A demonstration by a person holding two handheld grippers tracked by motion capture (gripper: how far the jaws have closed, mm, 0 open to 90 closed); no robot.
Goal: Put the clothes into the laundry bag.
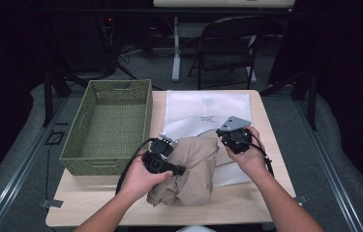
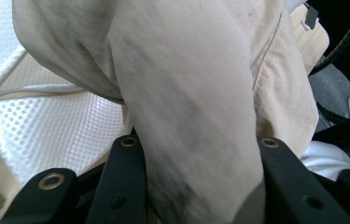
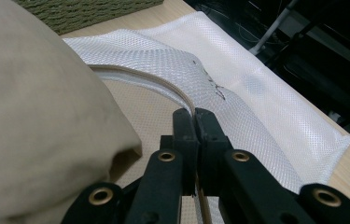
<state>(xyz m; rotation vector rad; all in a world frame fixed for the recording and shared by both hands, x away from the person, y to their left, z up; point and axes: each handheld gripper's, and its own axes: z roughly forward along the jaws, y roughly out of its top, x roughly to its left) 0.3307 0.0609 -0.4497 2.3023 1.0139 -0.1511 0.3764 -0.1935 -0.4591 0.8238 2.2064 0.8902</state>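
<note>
A crumpled tan garment lies on the front of the wooden table, partly over a white mesh bag. My left gripper comes in from the left and is shut on a thick fold of the garment, which bulges up between its jaws. My right gripper sits at the garment's upper right. Its jaws are pressed together on the bag's curved opening rim, with the tan cloth beside it at the left.
An olive woven basket stands on the table's left side, touching the bag's edge. A folding chair and table legs stand on the floor beyond the far edge. Bare tabletop runs along the front.
</note>
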